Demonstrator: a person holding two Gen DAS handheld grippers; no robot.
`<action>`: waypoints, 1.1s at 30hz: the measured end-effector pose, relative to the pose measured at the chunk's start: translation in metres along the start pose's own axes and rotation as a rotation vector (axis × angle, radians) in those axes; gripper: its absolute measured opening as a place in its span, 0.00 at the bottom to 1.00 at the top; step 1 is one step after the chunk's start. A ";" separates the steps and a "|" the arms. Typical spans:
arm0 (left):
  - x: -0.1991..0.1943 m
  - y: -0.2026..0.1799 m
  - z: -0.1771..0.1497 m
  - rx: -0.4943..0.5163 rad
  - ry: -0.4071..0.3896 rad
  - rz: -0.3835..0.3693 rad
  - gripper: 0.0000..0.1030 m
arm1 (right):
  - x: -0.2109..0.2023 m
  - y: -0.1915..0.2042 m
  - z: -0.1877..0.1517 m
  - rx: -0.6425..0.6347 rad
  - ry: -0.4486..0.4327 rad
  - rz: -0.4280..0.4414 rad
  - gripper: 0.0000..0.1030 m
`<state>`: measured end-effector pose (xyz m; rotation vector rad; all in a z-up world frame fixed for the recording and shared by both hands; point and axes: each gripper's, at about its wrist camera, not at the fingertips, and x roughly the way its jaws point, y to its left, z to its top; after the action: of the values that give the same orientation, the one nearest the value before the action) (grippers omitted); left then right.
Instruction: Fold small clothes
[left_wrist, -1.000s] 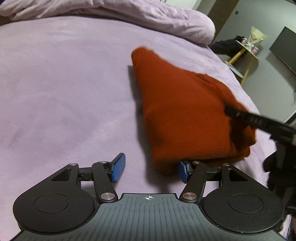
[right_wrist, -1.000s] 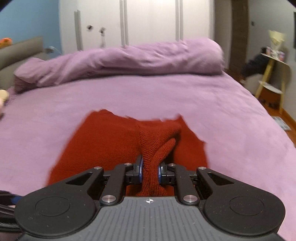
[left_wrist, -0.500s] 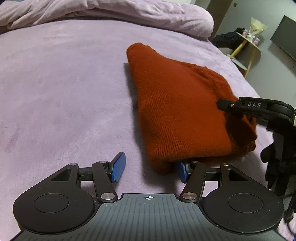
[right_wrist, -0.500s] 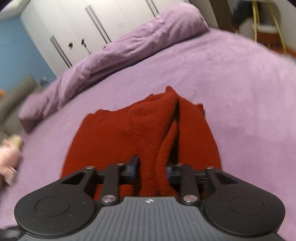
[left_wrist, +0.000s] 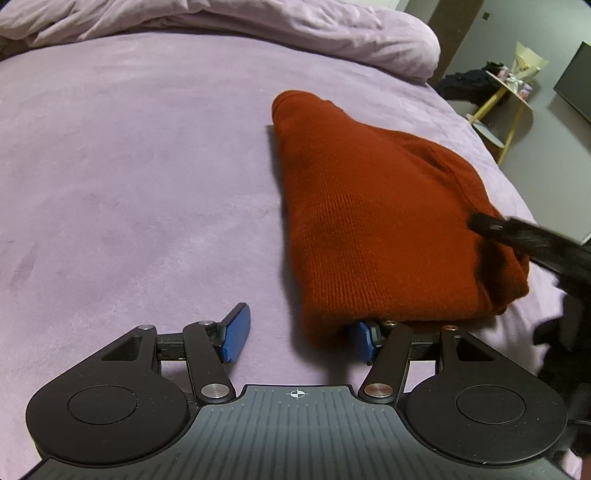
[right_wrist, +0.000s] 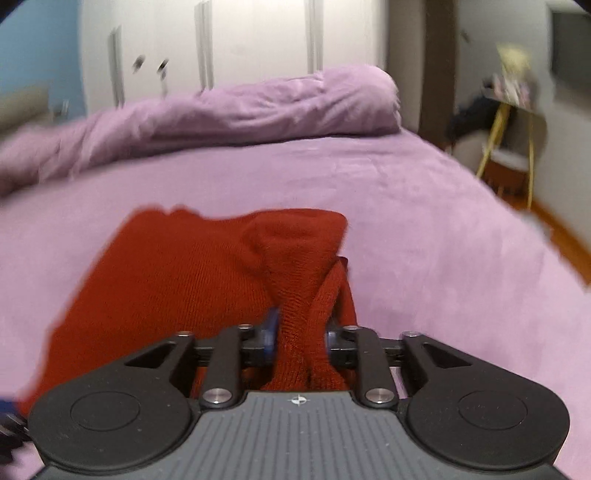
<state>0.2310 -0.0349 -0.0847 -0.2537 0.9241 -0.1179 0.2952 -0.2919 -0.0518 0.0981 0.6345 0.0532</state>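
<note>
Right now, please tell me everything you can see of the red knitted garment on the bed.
The red knitted garment is rust-red with a fine ribbed knit that looks like wool. It lies folded into a thick bundle on the purple bed cover. The right gripper is shut on a bunched fold of it, lifting that part slightly. The left gripper is open; its right finger sits under the bundle's near edge, its left finger is clear of it. Sleeves or a collar cannot be made out.

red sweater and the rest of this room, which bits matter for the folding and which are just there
For the job:
- red sweater, folded over on the bed
- right gripper, shut on a bunch of the sweater
- left gripper, open at the sweater's near edge

Just there:
- purple bed
- rolled duvet
- yellow side table
- white wardrobe
</note>
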 end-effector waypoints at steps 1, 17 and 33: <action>0.000 0.001 0.000 -0.006 0.001 -0.003 0.61 | -0.007 -0.009 0.000 0.070 0.002 0.019 0.37; 0.001 -0.008 -0.001 -0.012 -0.012 0.047 0.61 | -0.040 -0.068 -0.064 0.669 0.038 0.331 0.37; -0.007 0.002 0.007 -0.099 -0.053 0.044 0.49 | -0.018 -0.094 -0.091 1.068 0.118 0.479 0.10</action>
<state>0.2323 -0.0310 -0.0762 -0.3268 0.8831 -0.0245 0.2280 -0.3796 -0.1242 1.2864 0.6898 0.1790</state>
